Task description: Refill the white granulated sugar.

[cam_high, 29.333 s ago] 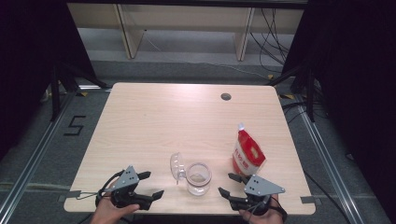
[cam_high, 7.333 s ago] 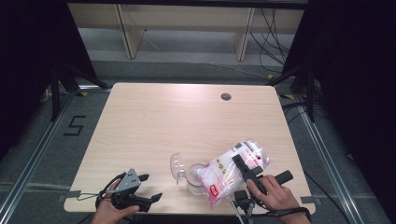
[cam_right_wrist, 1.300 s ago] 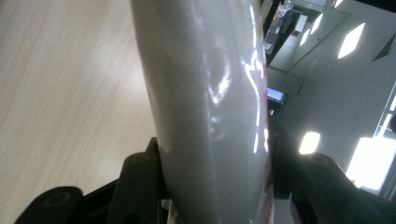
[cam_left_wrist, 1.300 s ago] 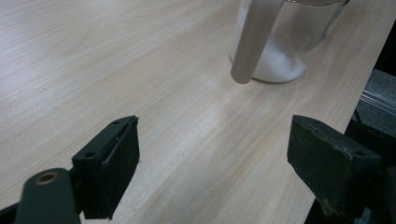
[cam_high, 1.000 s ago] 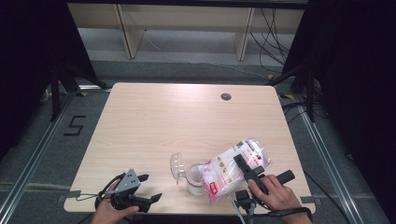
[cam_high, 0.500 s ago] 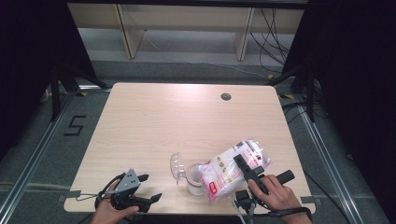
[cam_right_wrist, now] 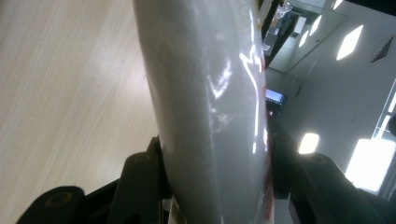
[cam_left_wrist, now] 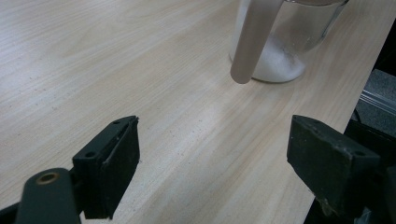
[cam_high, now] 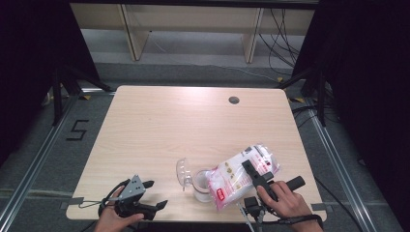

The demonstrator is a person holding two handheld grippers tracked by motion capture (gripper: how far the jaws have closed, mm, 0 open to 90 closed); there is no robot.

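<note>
Bag (cam_high: pixel 237 176): white pouch with red print, tilted mouth-down over the glass jar (cam_high: pixel 200 186), near the table's (cam_high: pixel 193 121) front edge.
Jar: white grains at the bottom.
Right gripper (cam_high: pixel 254 176): clamped on the bag.
Left gripper (cam_high: pixel 152 195): jaws wide apart, empty, resting left of the jar.

Bright tabletop, dark surround, close-up glare

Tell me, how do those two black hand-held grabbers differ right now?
The right gripper is shut on a white bag, tipping it over a clear jar; the left gripper holds nothing. The right one's fingers press the bag's sides, while the left one's fingers stand wide apart above the table. Both are black and each sits in a hand.
</note>
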